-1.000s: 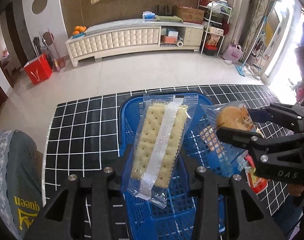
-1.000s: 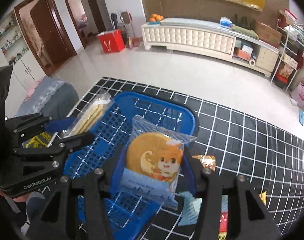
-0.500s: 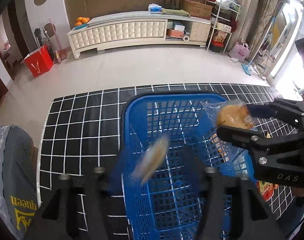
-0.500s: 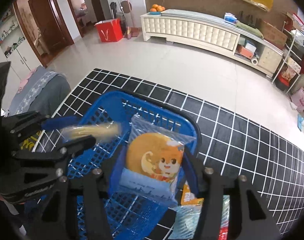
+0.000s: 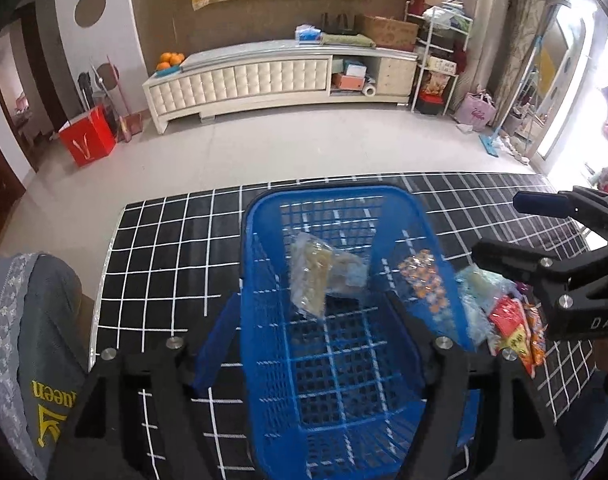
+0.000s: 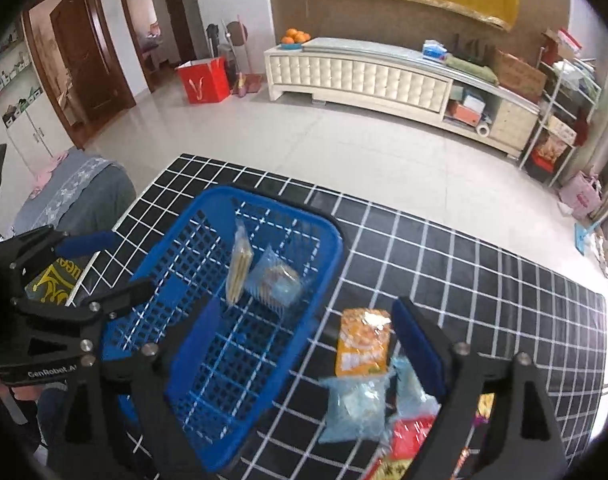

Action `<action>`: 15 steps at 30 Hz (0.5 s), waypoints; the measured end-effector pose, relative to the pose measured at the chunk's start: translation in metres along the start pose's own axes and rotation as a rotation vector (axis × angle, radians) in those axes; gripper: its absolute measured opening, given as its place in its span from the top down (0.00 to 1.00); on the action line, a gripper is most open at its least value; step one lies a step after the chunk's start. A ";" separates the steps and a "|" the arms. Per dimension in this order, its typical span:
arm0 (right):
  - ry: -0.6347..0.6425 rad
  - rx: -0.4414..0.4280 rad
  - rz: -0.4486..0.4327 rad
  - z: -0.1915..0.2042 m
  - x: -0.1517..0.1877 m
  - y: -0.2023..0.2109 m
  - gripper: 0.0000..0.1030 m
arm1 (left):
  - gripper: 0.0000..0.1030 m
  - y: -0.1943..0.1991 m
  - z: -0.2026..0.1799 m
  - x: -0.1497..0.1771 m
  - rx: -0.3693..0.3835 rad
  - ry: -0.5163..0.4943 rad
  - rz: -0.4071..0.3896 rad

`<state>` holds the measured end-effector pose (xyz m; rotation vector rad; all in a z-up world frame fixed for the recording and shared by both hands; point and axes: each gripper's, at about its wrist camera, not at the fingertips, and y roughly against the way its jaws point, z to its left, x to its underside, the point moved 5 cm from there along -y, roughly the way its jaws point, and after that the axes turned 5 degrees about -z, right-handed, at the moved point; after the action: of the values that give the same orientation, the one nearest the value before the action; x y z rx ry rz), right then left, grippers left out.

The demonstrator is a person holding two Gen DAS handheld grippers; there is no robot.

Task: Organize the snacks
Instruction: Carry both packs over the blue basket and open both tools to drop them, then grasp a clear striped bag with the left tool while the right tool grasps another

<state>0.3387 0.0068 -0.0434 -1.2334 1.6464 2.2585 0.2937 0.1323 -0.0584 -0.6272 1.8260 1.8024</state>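
Beside the blue basket, toward the surface's near right edge, loose snacks lie under the empty, opening right gripper; the left gripper, also empty and opening, hangs over the basket.

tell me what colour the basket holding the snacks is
Blue, an openwork plastic basket. It shows best in the right wrist view.

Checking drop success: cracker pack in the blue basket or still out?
In. The cracker pack sits inside the blue basket, standing on edge beside the cake packet; neither gripper touches it.
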 end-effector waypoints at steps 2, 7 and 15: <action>-0.007 -0.002 -0.012 -0.004 0.005 0.015 0.12 | 0.32 0.013 -0.010 0.001 0.008 -0.006 -0.013; -0.016 0.018 -0.048 -0.018 0.021 0.056 0.12 | 0.25 0.036 -0.040 0.005 0.038 -0.032 -0.039; -0.049 0.052 -0.064 -0.050 0.054 0.092 0.12 | 0.24 0.049 -0.100 0.016 0.082 -0.079 -0.042</action>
<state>0.2846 -0.0931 -0.0130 -1.1919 1.6140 2.1759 0.2475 0.0332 -0.0300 -0.5521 1.8104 1.6921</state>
